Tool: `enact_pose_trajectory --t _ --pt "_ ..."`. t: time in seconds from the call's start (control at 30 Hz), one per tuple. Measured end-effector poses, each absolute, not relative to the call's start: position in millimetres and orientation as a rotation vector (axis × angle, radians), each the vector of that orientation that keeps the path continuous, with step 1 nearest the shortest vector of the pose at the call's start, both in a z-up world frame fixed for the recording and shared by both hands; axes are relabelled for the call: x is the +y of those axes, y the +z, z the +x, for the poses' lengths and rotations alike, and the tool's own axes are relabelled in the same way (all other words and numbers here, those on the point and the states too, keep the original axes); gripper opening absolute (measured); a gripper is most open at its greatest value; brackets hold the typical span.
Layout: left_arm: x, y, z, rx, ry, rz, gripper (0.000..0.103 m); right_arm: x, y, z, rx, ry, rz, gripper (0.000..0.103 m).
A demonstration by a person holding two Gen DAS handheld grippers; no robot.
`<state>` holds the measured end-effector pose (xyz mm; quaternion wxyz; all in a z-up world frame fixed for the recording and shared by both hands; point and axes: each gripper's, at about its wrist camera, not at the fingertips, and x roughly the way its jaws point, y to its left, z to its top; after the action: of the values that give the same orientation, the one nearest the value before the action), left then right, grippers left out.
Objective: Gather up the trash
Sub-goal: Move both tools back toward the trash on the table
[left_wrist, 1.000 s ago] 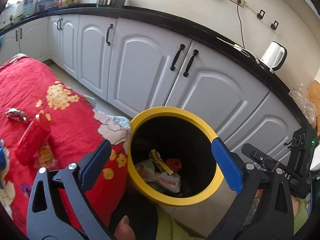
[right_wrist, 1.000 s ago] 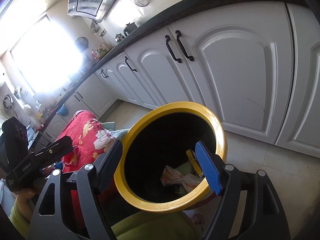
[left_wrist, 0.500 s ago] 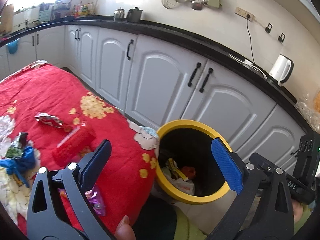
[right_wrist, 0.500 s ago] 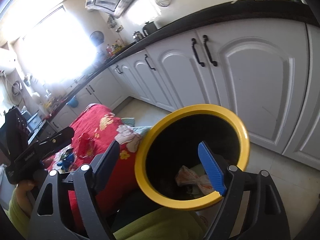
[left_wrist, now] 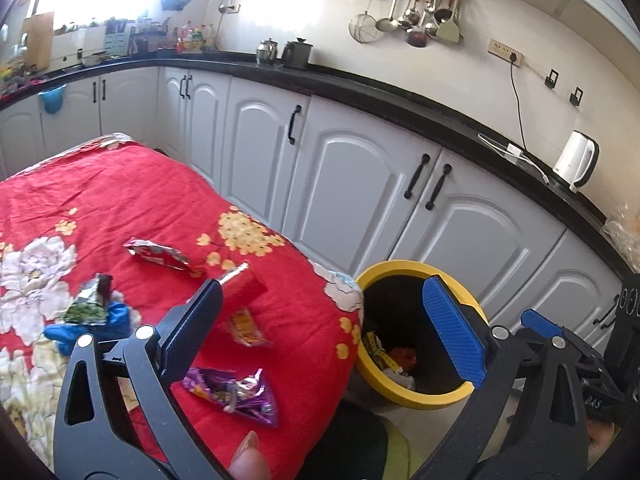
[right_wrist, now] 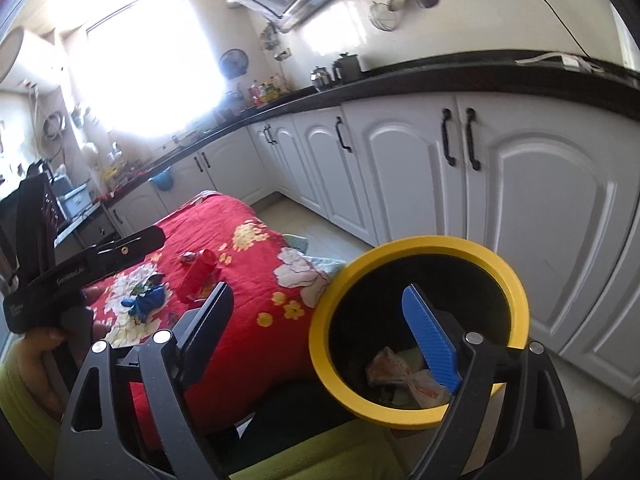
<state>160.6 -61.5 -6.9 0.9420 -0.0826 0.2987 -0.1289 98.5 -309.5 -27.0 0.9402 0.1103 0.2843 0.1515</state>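
A yellow-rimmed black trash bin (left_wrist: 384, 269) (right_wrist: 432, 242) stands on the floor beside a table under a red flowered cloth (left_wrist: 120, 200) (right_wrist: 240, 320). In the bin lie a white wrapper (right_wrist: 404, 376) and a yellow tape (left_wrist: 380, 354). On the cloth lie a red box (left_wrist: 244, 292) (right_wrist: 198, 276), a silver-red wrapper (left_wrist: 160, 254), a purple wrapper (left_wrist: 236, 394), a green-silver wrapper (left_wrist: 92, 304) and a blue item (left_wrist: 92, 330) (right_wrist: 148, 300). My left gripper (left_wrist: 320, 283) is open above the table's corner, holding nothing. My right gripper (right_wrist: 316, 288) hangs above the bin's left rim, jaws opening, nothing between them.
White cabinets (left_wrist: 352, 184) under a black countertop (left_wrist: 400, 96) run behind the bin and table. A white kettle (left_wrist: 576, 160) stands on the counter at right. A person's thumb (left_wrist: 248, 460) and green sleeve (right_wrist: 24, 400) show at the bottom edges.
Both grippers have risen and drawn back from the bin. The left view has swung left, so the cloth and its wrappers fill more of it. The right jaws stand wider.
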Motion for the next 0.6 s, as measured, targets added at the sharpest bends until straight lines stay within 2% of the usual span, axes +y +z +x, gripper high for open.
enact_pose_trajectory --t 0.6 --pt "0 8 150 0.542 -0.147 -0.237 0.092 -232 -20 95 0.586 0.447 0.104 0.087"
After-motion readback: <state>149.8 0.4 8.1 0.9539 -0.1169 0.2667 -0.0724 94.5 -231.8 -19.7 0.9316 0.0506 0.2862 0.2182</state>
